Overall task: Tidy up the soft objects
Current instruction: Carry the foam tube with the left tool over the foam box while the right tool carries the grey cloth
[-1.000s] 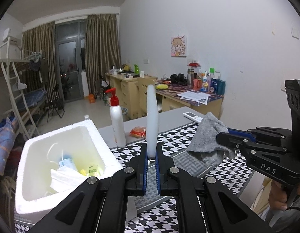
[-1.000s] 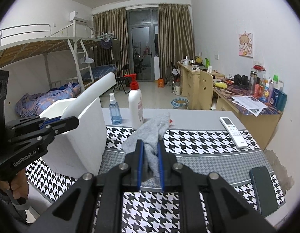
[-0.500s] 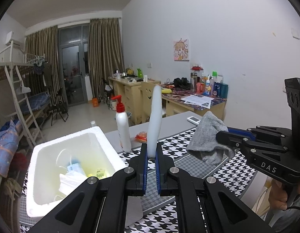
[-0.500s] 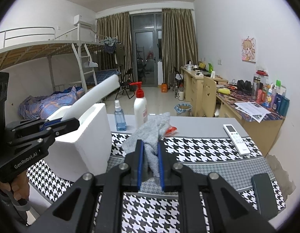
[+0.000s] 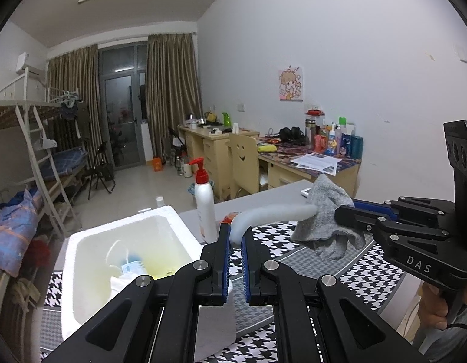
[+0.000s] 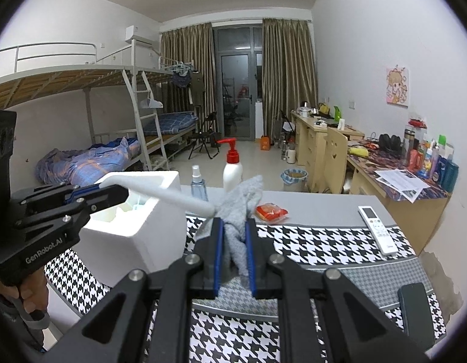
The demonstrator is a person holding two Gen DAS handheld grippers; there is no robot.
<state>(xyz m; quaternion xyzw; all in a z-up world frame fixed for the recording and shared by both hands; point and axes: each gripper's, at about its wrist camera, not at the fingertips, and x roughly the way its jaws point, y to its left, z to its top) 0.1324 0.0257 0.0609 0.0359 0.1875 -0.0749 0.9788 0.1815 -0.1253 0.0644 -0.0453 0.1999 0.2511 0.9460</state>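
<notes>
Now the left tongs (image 5: pixel 236 242) pinch a bent foam strip (image 5: pixel 272 214) whose tip touches the grey cloth (image 6: pixel 239 211) pinched by the right tongs (image 6: pixel 235 236), both above the table (image 6: pixel 324 208) beside the foam box (image 5: pixel 82 242).

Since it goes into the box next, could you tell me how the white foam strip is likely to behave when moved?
The foam strip, pinched in the left gripper, curves over sideways, so it is probably floppy. Its tip rests on the grey cloth without visibly denting it, suggesting it is light. It would likely flex when pushed against the box.

The foam box (image 5: pixel 82 242) contents are blurred, and the foam strip (image 6: pixel 172 195) hides behind the grey cloth (image 6: pixel 242 193).
</notes>
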